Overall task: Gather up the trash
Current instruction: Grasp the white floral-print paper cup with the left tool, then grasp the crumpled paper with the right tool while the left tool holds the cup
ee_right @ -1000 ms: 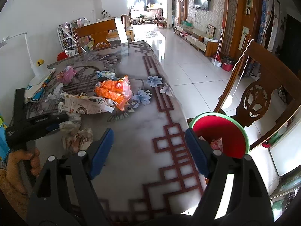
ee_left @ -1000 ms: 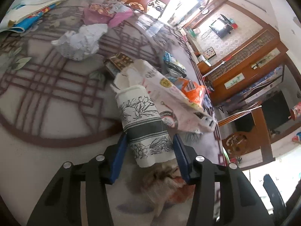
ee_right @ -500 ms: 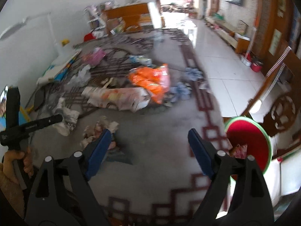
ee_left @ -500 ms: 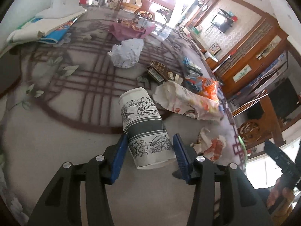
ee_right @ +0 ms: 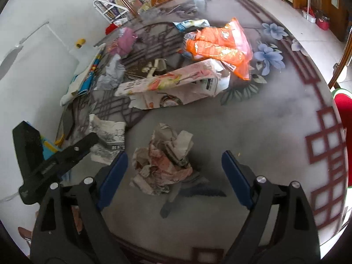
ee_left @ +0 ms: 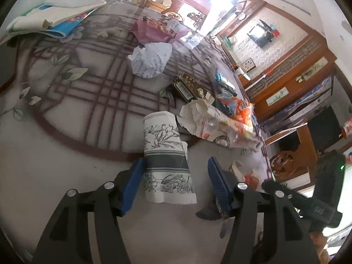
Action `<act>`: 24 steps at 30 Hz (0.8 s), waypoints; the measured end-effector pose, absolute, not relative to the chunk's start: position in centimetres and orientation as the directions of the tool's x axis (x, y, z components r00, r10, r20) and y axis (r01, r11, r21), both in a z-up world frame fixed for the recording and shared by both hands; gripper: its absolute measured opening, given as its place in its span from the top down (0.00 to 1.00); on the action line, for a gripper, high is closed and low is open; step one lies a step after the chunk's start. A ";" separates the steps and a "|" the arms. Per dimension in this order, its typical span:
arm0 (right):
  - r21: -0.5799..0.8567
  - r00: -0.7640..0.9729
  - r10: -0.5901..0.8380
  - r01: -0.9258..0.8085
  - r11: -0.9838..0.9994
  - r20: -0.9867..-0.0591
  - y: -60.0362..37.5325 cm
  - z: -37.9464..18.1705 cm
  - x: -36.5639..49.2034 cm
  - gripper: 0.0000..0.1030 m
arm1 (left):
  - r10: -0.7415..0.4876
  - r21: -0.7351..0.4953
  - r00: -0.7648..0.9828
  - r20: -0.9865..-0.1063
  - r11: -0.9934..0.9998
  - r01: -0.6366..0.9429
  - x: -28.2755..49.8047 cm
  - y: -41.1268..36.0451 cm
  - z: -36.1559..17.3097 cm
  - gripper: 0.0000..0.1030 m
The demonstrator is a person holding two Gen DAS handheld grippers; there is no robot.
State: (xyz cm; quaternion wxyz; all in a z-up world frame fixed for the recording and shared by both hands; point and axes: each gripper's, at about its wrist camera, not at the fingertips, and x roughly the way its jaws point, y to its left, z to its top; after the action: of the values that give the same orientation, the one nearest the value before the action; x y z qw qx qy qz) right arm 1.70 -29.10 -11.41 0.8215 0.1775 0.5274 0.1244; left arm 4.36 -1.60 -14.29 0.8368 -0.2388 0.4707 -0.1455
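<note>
A flattened paper cup (ee_left: pixel 167 158) with a grey flower print lies between the fingers of my left gripper (ee_left: pixel 175 179). The jaws stand open; the left pad is near the cup and the right pad is clear of it. The cup also shows in the right wrist view (ee_right: pixel 107 138). My right gripper (ee_right: pixel 173 173) is open and hovers over a crumpled paper wad (ee_right: pixel 164 160), which lies between its fingers on the table. A red bin (ee_right: pixel 344 136) with a green rim shows at the table's right edge.
On the patterned table (ee_right: pixel 264 118) lie an orange snack bag (ee_right: pixel 217 46), a long torn paper bag (ee_right: pixel 171 83), a white crumpled bag (ee_left: pixel 150 60), a dark box (ee_left: pixel 184 85), pink paper (ee_left: pixel 151 30) and books (ee_left: pixel 50 19). A wooden chair (ee_left: pixel 290 158) stands beyond the edge.
My left gripper has opened and let the paper cup go onto the table. My right gripper has swung left and down over the crumpled wad.
</note>
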 end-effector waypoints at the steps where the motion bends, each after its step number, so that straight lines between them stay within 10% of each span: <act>1: 0.422 0.413 0.390 -0.016 0.907 -0.823 -29.0 -11.6 1.7 0.17 | -0.473 -0.544 0.514 -0.715 0.839 0.015 4.5 -1.6 -14.3 0.44; 16: 0.435 0.393 0.426 -0.072 0.898 -0.815 -25.3 -13.6 2.2 0.18 | -0.413 -0.483 0.579 -0.703 0.875 0.038 4.4 -2.1 -13.4 0.62; 24: 0.385 0.429 0.400 -0.126 0.914 -0.810 -24.8 -12.9 1.7 0.63 | -0.288 -0.342 0.651 -0.703 0.939 0.046 3.7 -2.6 -11.6 0.62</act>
State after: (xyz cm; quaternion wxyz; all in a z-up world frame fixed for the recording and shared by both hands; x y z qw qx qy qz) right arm 1.73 -24.77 -12.87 0.8346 0.1346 0.5105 0.1576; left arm 3.70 -2.55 -11.60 0.8963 -0.1483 0.4075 -0.0930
